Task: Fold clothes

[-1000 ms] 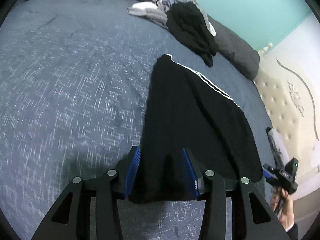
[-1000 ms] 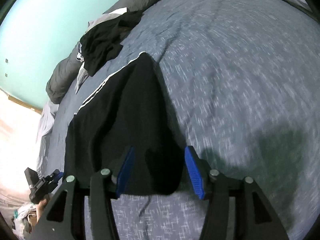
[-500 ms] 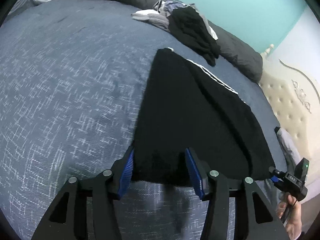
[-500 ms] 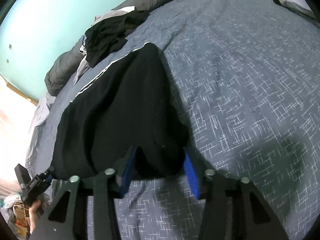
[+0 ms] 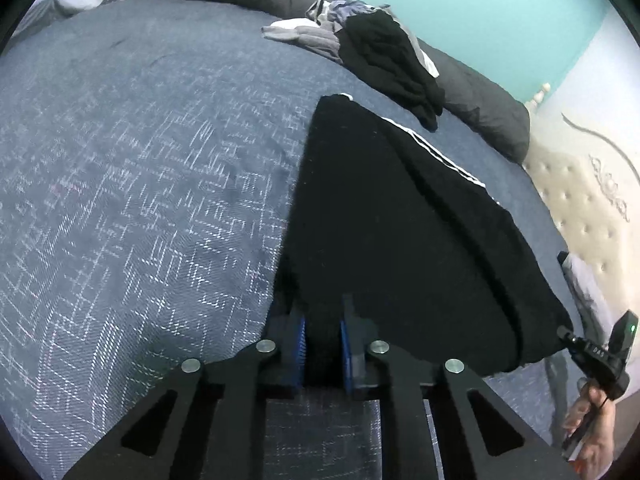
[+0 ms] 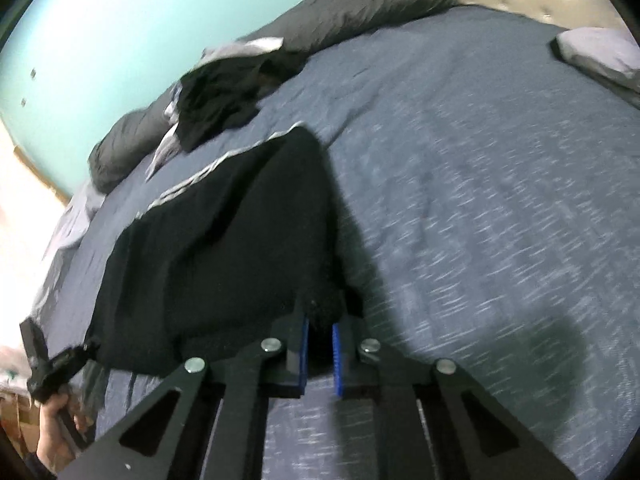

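Left gripper (image 5: 322,334) is closing on the near hem of the black garment (image 5: 400,232), at its left corner; blue pads (image 5: 299,344) are pinching the fabric between them. Right gripper (image 6: 319,334) is also closing, jaws nearly together, with the garment's other near corner bunching between its pads (image 6: 337,354). Right-wrist view is motion-blurred, so the exact contact is hard to read. Each camera is catching the opposite gripper at the frame edge, a person's hand (image 5: 592,428) wrapping its handle.

Garment is lying flat on the blue-grey bedspread (image 5: 140,184), tapering away from the grippers, a white stripe (image 5: 436,152) running along its far-side edge. Beyond its far tip, a pile of unfolded clothes (image 5: 384,56) is sitting against a dark grey bolster (image 5: 480,100). Teal wall (image 5: 480,8) is filling the background, tufted cream headboard (image 5: 580,200) off to the side.
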`<control>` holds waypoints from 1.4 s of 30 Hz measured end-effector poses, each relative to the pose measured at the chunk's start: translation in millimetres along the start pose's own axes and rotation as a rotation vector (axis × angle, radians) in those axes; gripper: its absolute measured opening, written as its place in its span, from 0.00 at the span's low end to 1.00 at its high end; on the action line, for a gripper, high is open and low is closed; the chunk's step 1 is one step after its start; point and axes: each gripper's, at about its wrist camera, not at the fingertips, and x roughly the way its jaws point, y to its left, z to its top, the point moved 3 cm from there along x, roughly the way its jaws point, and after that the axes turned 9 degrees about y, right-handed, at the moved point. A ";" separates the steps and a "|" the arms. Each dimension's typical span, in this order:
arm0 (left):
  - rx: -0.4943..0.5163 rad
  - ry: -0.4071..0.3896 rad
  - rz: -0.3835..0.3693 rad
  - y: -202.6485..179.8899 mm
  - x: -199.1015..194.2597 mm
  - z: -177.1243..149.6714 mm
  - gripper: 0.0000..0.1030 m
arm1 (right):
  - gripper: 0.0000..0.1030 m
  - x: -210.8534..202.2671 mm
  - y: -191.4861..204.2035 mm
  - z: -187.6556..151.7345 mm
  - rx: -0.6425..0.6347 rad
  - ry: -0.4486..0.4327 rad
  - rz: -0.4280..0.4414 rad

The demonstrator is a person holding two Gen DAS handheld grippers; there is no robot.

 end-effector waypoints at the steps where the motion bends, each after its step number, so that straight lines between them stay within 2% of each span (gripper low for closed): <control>1: -0.008 0.002 -0.005 1.0 0.1 0.1 0.13 | 0.07 0.5 -2.7 -0.1 0.009 -0.001 0.001; 6: -0.033 0.007 -0.026 4.5 -0.2 0.2 0.13 | 0.07 4.4 -14.6 -0.8 0.041 0.000 0.000; 9: -0.041 0.008 -0.033 5.2 -0.5 -0.1 0.13 | 0.07 9.2 -20.0 -3.2 0.098 0.020 0.060; 13: -0.025 0.008 -0.028 4.0 -1.7 0.5 0.13 | 0.07 7.0 -22.9 -4.5 0.123 0.019 0.081; 20: -0.004 -0.005 -0.032 2.3 -6.0 2.0 0.10 | 0.07 0.3 -16.0 -2.3 0.084 -0.021 0.049; 24: -0.013 -0.017 -0.014 6.0 -6.8 2.1 0.09 | 0.07 -2.4 -20.5 -1.7 0.109 -0.045 0.053; 30: -0.040 -0.017 -0.012 11.5 -9.2 2.3 0.09 | 0.07 0.8 -22.9 -2.8 0.118 -0.028 0.053; 33: -0.048 -0.001 -0.043 12.5 -10.1 0.5 0.12 | 0.07 5.2 -23.8 -4.1 0.126 -0.006 0.057; 39: 0.077 0.006 0.025 -5.2 -21.0 -6.0 0.15 | 0.09 6.5 -22.1 -4.2 0.146 0.018 0.078; 42: 0.074 0.019 0.021 -4.6 -22.2 -10.8 0.32 | 0.10 7.9 -20.9 -6.0 0.155 0.026 0.078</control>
